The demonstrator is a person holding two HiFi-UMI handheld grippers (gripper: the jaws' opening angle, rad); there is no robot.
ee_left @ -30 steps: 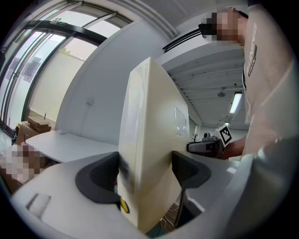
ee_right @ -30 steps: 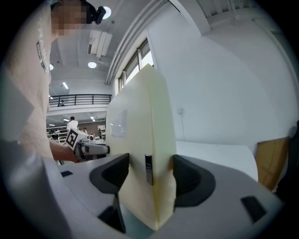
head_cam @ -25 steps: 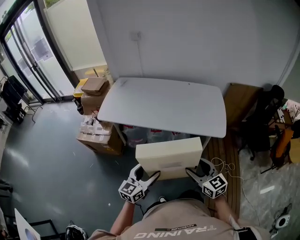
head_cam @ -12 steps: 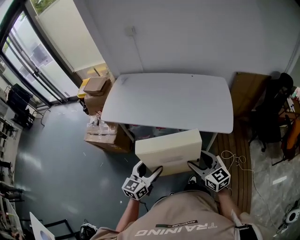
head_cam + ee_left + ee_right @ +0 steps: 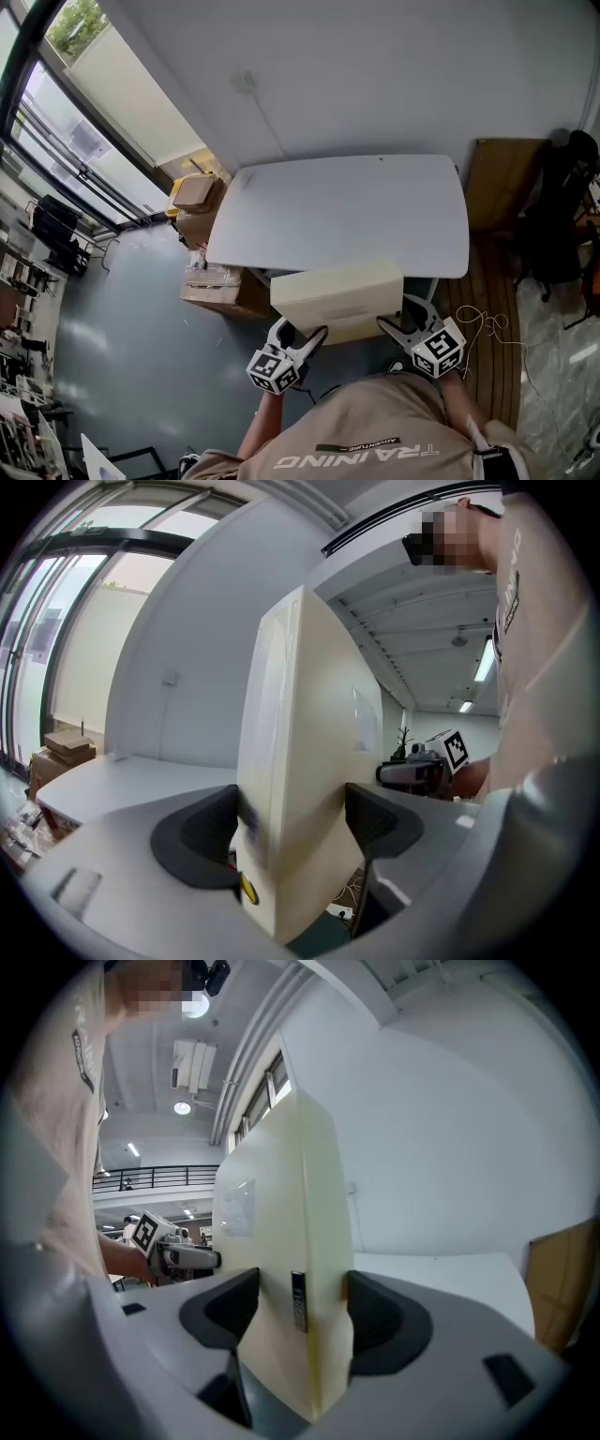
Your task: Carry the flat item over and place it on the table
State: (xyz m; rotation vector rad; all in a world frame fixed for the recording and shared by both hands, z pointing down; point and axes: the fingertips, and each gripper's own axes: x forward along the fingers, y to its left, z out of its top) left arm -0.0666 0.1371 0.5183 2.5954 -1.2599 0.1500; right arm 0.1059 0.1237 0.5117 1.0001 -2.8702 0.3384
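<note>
A flat cream-white box hangs level between my two grippers, just short of the near edge of the grey table. My left gripper is shut on its near left edge, and the box fills the gap between the jaws in the left gripper view. My right gripper is shut on the near right edge, where the box stands edge-on between its jaws. The box's far edge overlaps the table's front edge in the head view.
Cardboard boxes are stacked on the floor left of the table, with more under its left corner. A wooden board and a dark chair stand at the right. A white cable lies on the wooden floor strip.
The box and both grippers have come nearer to the table; its far edge now reaches the table's front edge. The grip on both sides is unchanged.
</note>
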